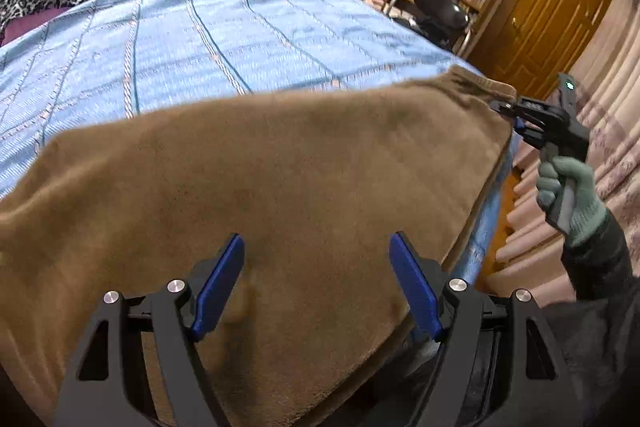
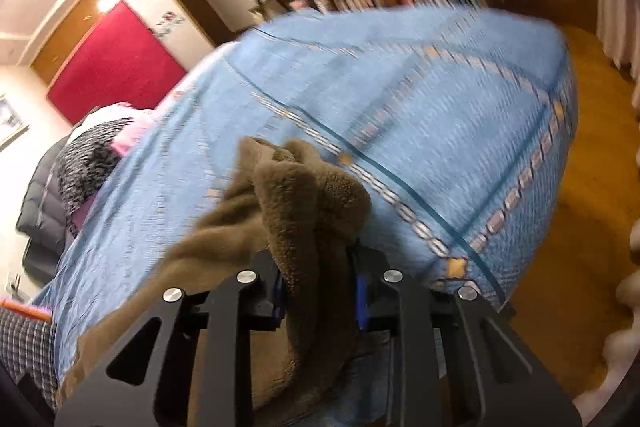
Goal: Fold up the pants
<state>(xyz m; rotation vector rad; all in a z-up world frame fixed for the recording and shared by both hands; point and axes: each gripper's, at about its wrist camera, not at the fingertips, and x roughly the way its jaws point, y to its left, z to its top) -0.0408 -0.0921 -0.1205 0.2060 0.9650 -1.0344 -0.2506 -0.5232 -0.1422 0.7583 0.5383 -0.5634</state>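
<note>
1. The brown fleece pants [image 1: 280,163] lie spread on the blue-covered bed [image 1: 224,31].
2. The left claw [image 1: 316,279] hovers over the pants, fingers spread apart, holding nothing.
3. The right claw [image 2: 320,291] is clamped on the pants' bunched edge at the bed's corner.

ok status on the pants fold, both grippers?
Left gripper open, over brown pants, gripping nothing. Right gripper shut on bunched waistband. Pants spread on blue bedspread, not yet folded. Nothing in the way.
</note>
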